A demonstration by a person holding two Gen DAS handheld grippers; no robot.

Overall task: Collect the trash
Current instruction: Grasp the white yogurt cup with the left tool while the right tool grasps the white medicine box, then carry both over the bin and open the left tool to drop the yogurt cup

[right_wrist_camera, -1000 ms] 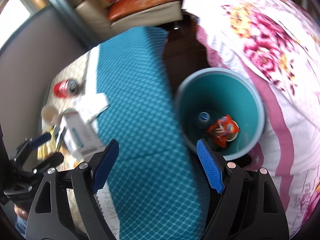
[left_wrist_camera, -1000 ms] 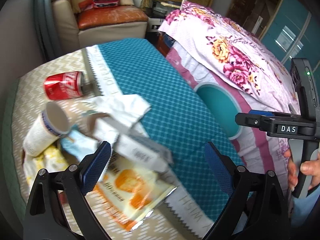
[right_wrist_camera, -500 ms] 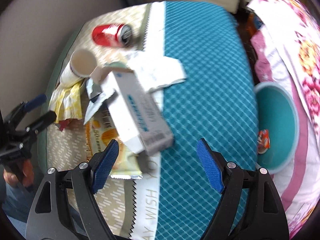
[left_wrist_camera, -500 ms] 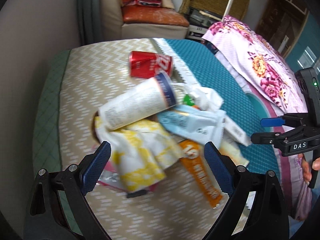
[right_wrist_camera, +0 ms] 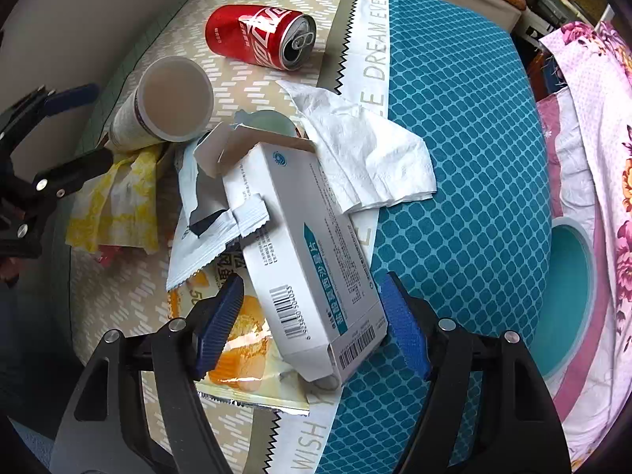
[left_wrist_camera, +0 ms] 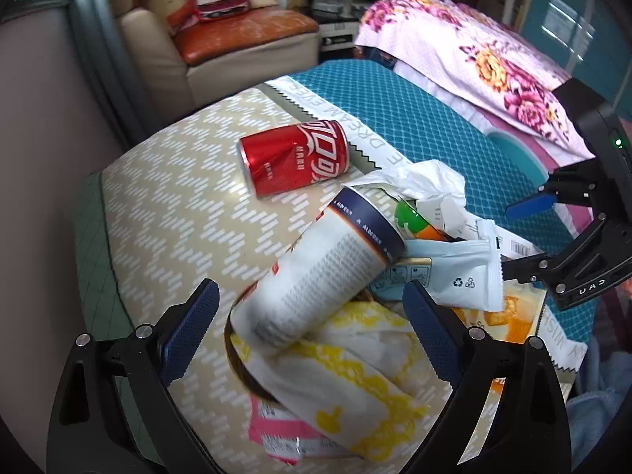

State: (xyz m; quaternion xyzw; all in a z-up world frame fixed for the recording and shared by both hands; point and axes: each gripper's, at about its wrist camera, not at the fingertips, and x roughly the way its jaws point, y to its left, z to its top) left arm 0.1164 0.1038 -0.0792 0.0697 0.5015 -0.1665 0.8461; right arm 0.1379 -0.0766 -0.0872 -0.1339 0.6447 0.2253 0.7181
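Right wrist alone shows the can's (right_wrist_camera: 260,35) opened top.

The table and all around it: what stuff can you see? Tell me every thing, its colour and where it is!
soda can: 1, red, on its side at the table's far end
paper cup: 1, white with dark rim band, lying on the yellow wrapper
yellow wrapper: 1, yellow and white, left of the pile
tissue: 1, white, crumpled, across the cloth's seam
cardboard box: 1, white and teal, flap open, atop the pile
white packet: 1, torn, beside the box
orange snack bag: 1, under the box
bin: 1, teal, beside the table
armchair: 1, beige, orange cushion, behind
left gripper: open, over the cup
right gripper: open, jaws just closing, box end between them
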